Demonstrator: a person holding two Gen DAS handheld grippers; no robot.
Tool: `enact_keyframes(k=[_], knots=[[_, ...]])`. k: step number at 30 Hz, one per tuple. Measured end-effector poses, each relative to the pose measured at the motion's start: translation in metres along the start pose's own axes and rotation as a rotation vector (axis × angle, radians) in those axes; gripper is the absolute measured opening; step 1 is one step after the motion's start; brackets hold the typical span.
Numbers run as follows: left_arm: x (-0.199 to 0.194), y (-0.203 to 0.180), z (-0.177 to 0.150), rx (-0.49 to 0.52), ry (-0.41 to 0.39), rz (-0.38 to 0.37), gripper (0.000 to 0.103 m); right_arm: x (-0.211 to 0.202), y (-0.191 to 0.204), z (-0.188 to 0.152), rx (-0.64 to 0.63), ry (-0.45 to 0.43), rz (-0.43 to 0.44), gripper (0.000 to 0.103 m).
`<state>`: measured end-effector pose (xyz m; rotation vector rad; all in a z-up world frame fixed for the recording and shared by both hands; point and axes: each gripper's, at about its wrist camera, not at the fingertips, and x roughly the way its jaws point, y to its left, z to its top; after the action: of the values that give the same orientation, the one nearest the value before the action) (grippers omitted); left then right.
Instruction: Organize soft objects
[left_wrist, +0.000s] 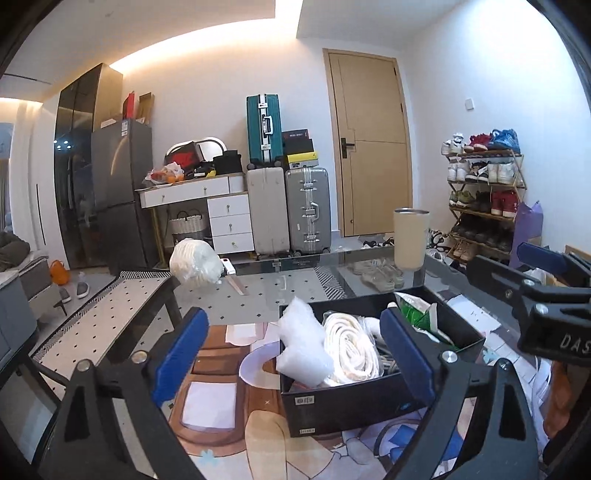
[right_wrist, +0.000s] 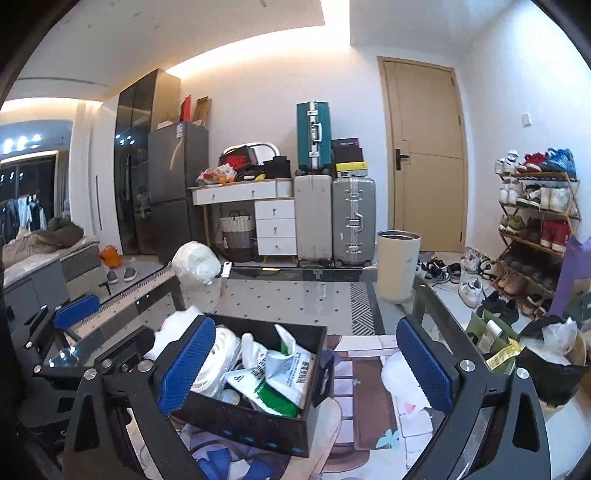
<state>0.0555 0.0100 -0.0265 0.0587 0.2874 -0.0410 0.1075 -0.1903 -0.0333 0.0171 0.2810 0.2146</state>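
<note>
Left wrist view shows a glass surface (left_wrist: 295, 266) with a cartoon-printed mat beneath it, and past its far edge a fridge (left_wrist: 122, 192), a white dresser (left_wrist: 207, 199), three suitcases (left_wrist: 288, 206), a wooden door (left_wrist: 369, 144) and a shoe rack (left_wrist: 484, 192) along the walls. On the far left part of the surface lies a white bagged bundle (left_wrist: 195, 262), well apart from everything else, with bare glass stretching from it toward a cream tumbler (left_wrist: 410, 238) near the far right edge. Nearer the camera sits a black box (left_wrist: 354, 402), holding a crumpled white plastic wad (left_wrist: 301, 343), a coiled white rope bundle (left_wrist: 351, 347) and a green packet (left_wrist: 421, 314). The left claw (left_wrist: 291, 354) is released, its blue pads spread wide either side of the box's left half, pressing on nothing. The right claw (left_wrist: 532, 266) enters at the right edge, just beside the box. In the right wrist view the right claw (right_wrist: 306, 365) also stands released, its left pad in front of the box's near left wall and its right pad over bare mat; open glass lies ahead of it up to the tumbler (right_wrist: 397, 266). A dark bag (right_wrist: 550, 362) of white plastic sits off the surface's right edge.
</note>
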Motion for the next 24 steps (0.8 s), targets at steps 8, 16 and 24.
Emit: enact_keyframes(k=[8,16,24], knots=[[-0.006,0.002,0.005,-0.027,-0.014,0.021,0.101,-0.009,0.003,0.007,-0.007,-0.035,-0.002,0.101],[-0.008,0.005,0.007,-0.039,-0.018,0.010,0.103,-0.011,0.004,0.007,-0.015,-0.047,0.008,0.102],[-0.011,0.008,0.010,-0.052,-0.028,0.009,0.103,-0.008,0.003,0.005,-0.011,-0.033,-0.003,0.102]])
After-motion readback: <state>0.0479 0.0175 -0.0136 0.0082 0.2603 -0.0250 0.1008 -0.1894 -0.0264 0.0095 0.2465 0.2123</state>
